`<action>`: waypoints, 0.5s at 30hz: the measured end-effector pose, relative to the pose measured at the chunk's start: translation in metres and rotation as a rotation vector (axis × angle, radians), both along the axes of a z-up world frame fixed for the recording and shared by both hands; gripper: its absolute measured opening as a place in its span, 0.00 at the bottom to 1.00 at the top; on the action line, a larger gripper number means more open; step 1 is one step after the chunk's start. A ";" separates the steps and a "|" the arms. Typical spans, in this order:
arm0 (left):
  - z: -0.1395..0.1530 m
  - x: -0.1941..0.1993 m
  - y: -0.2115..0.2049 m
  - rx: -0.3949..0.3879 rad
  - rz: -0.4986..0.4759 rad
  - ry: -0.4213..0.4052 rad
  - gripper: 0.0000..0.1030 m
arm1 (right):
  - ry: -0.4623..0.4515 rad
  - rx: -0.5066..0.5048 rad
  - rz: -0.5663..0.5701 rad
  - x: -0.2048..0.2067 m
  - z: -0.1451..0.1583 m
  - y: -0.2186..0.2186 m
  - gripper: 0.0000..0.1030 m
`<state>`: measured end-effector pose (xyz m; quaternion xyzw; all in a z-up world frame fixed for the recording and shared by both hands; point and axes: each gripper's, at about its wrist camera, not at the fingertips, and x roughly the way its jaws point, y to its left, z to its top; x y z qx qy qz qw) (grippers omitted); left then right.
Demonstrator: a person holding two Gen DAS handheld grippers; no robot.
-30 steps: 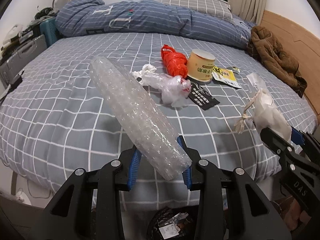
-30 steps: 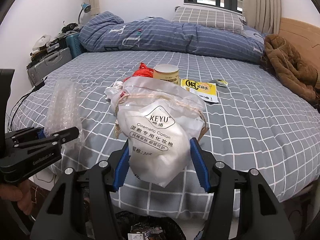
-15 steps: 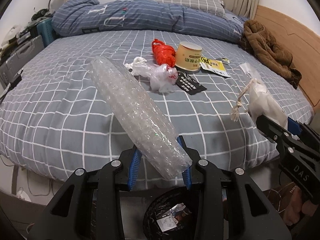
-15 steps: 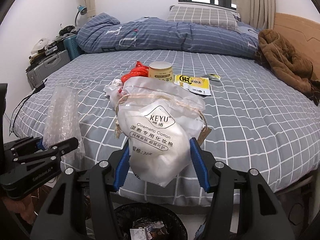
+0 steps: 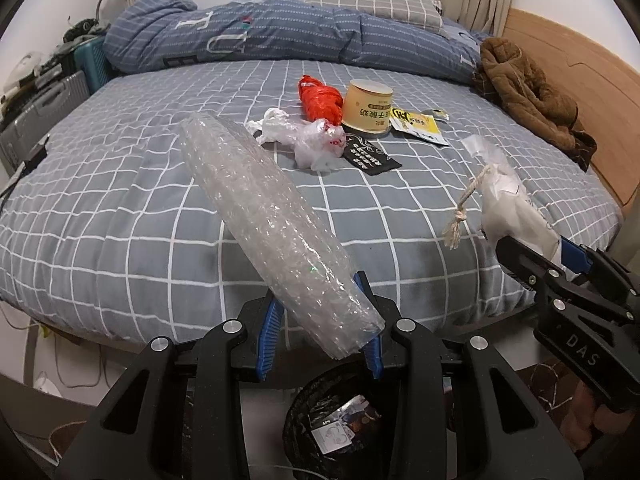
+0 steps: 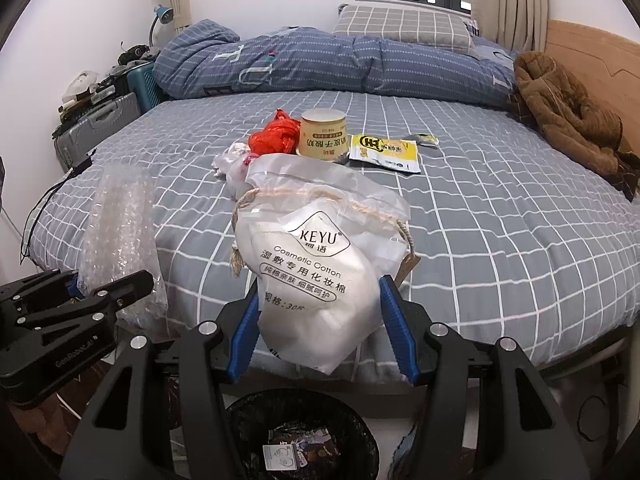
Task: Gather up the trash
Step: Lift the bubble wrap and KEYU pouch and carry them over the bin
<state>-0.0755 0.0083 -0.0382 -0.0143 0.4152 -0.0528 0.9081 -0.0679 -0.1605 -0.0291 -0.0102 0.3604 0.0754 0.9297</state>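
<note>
Retreat from the bed (image 5: 132, 216) is what has changed: against the frames a second ago, the mattress edge sits farther off in both views and the black-lined trash bin (image 5: 340, 420) is now seen in full below the jaws, where only its rim showed before. Both loads were carried along unchanged, so the drop step is judged close (release not yet begun).

Left gripper (image 5: 320, 332) is clamped narrow on the lower end of the bubble wrap roll (image 5: 260, 216), which is held tilted up and to the left over the mattress edge; clear, crinkled, light, likely to cling on release. Right gripper (image 6: 320, 320) is closed at a mid width on the cosmetic cotton bag (image 6: 312, 272), a white drawstring pouch marked KEYU, soft and full, cord ends dangling.

Left on the bed, well apart from both grippers: red plastic bag (image 5: 320, 100), yogurt cup (image 5: 368, 108), clear crumpled bag (image 5: 316, 144), black packet (image 5: 370, 156), yellow sachet (image 5: 416, 124).
</note>
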 end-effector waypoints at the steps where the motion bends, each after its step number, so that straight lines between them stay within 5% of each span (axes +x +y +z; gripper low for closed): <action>1: 0.000 -0.002 0.000 0.000 -0.002 0.000 0.33 | -0.003 0.000 -0.003 -0.003 0.000 0.000 0.52; 15: -0.003 -0.035 -0.002 0.013 -0.009 0.018 0.33 | 0.034 0.004 -0.010 -0.041 -0.006 -0.003 0.52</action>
